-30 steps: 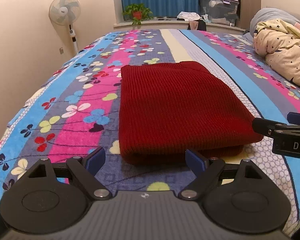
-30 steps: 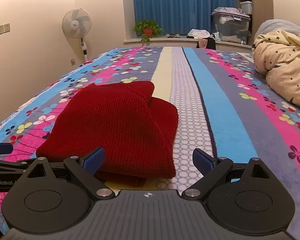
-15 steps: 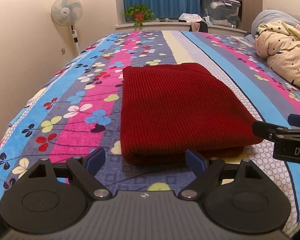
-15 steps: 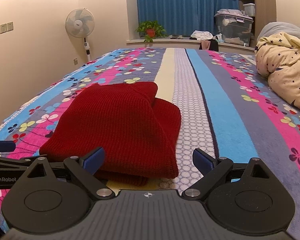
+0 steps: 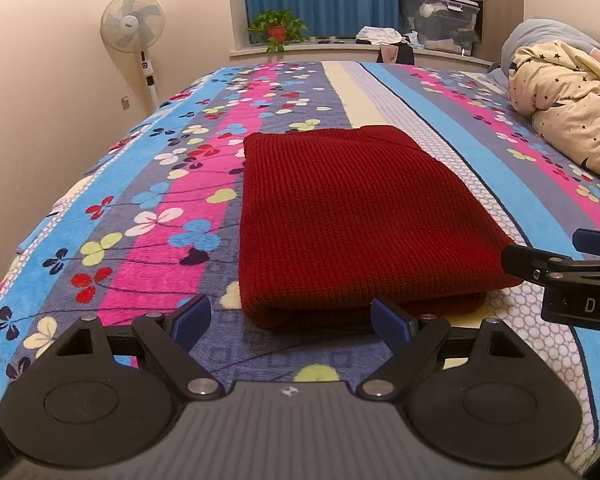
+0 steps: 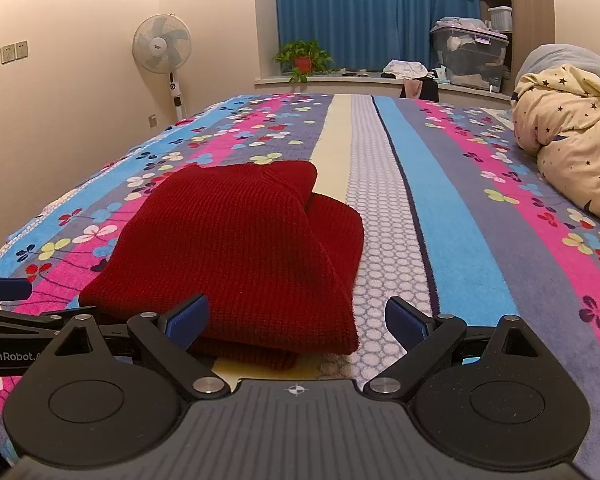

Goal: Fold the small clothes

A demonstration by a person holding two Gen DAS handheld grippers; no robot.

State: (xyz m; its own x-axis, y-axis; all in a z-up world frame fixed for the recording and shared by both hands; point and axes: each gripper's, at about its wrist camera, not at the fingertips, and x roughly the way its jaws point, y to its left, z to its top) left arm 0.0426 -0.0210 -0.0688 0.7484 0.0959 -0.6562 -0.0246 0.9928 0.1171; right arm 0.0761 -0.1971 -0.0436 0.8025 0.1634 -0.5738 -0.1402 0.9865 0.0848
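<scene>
Left wrist view: your left tongs (image 5: 290, 322) hang released, blue pads (image 5: 191, 319) spread wide, just short of the near folded edge of the dark red knit sweater (image 5: 352, 220). Nothing sits between the pads but bedspread. The sweater lies folded into a thick rectangle on the bed (image 5: 148, 216), across the pink, grey and cream stripes of the flower-print cover — near edge a rounded fold, with a second layer showing under it. At the right margin the right tongs (image 5: 556, 256) come in from the side, one black finger tip close to the sweater's near right corner; contact there cannot be told.

Right wrist view: your right tongs (image 6: 296, 320) are also released, pads well apart, holding nothing. The sweater (image 6: 240, 248) fills the left half of the gap between them; its near right corner lies between the two pads, low in front. From this side the top layer sits a little askew over the lower one, which sticks out to the right. The left tongs (image 6: 8, 300) show at the left margin, beside the sweater's near left corner.

Far off — a standing fan (image 6: 162, 46) by the wall, a potted plant (image 6: 303, 60) on the sill before blue curtains (image 6: 372, 12), a star-print quilt (image 6: 572, 132) bunched on the bed's right side.
</scene>
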